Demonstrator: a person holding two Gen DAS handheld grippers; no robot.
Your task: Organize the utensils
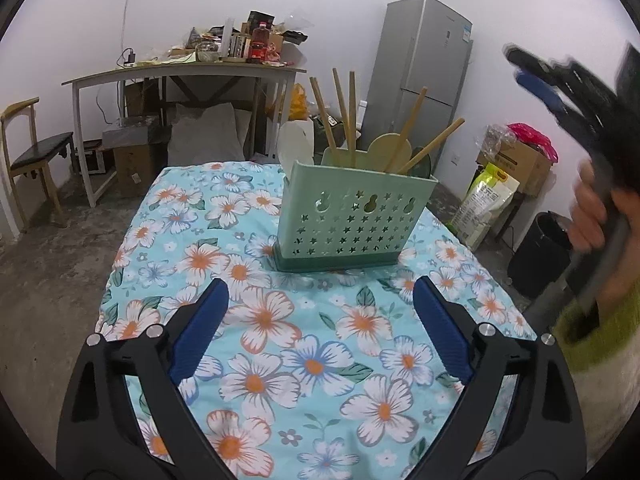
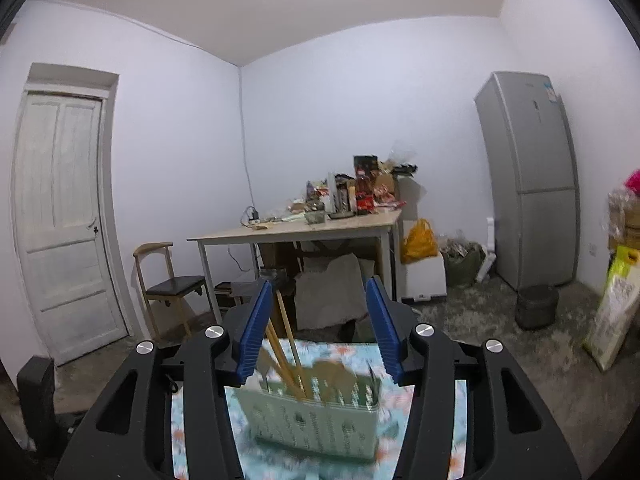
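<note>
Left wrist view: green utensil caddy (image 1: pixel 352 216) upright at far end of floral tablecloth (image 1: pixel 280 360), holding 5 or so wooden chopsticks (image 1: pixel 342 114) and spoons, all leaning loosely. Nothing left lying on visible cloth (probably near done). Left gripper (image 1: pixel 320 328) low over cloth, spread wide, empty. Right gripper (image 2: pixel 320 328) raised above caddy, spread, empty, blurred in left view. Risks: clipping leaning sticks on descent, tipping light caddy, snagging cloth and dragging everything.
</note>
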